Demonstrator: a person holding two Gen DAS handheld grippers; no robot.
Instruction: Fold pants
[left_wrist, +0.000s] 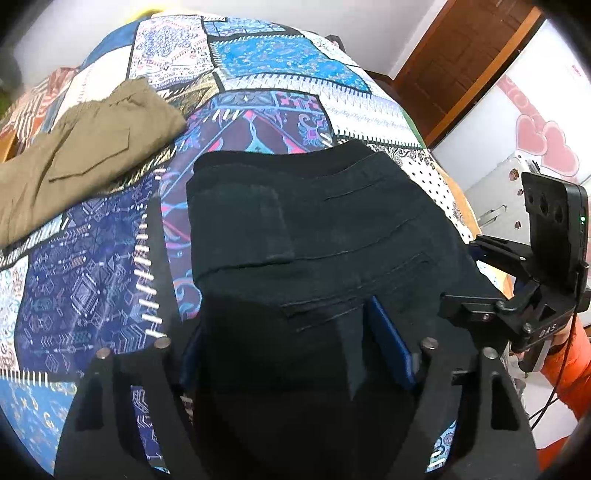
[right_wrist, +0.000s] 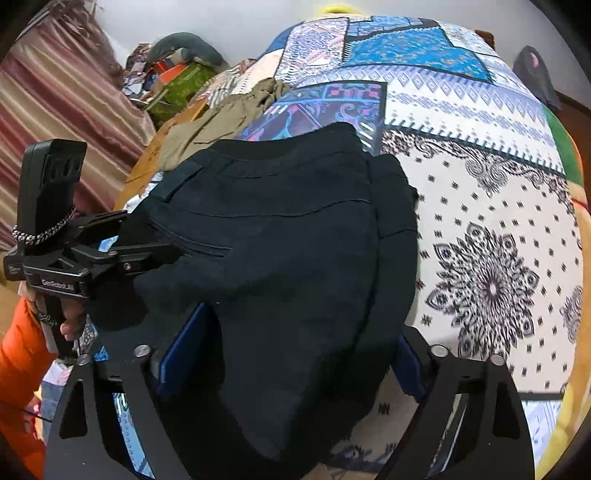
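Black pants lie folded on the patchwork bedspread, with the near fold raised. My left gripper holds the near edge of the fabric between its blue pads, with cloth bunched in the gap. My right gripper grips the same pants at the near edge, its blue pads on either side of the cloth. Each gripper shows in the other's view, the right one in the left wrist view and the left one in the right wrist view.
Olive-green folded pants lie on the bed to the far left, also in the right wrist view. A wooden door and a white cabinet with hearts stand to the right. Striped curtain and clutter are at left.
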